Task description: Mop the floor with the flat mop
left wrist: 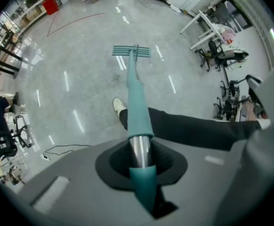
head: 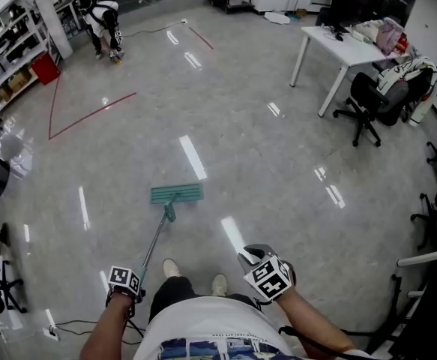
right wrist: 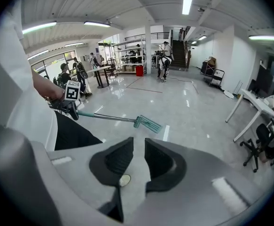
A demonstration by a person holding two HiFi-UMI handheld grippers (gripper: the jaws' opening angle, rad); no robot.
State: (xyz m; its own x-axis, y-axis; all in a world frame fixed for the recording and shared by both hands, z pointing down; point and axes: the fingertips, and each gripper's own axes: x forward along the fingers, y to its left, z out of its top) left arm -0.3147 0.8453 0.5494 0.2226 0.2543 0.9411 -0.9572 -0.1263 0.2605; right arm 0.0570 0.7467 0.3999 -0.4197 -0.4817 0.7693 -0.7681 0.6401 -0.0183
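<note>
- The flat mop (head: pixel 175 194) was clamped by its handle in the left hand-held gripper (left wrist: pixel 140 157), its head lying on the floor (head: pixel 270 163).
- The right hand-held gripper (right wrist: pixel 138 155) was held narrowly open, with nothing between its jaws.

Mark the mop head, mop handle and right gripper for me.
mop head (head: pixel 177 193): head view, middle of the green pad.
mop handle (left wrist: pixel 137 102): left gripper view, on the teal sleeve.
right gripper (right wrist: pixel 139 147): right gripper view, midway between its empty claw tips.

Nothing legible anywhere, honestly. The shirt (head: pixel 203 325) has some print along its lower edge, but it's too blurry to read.
</note>
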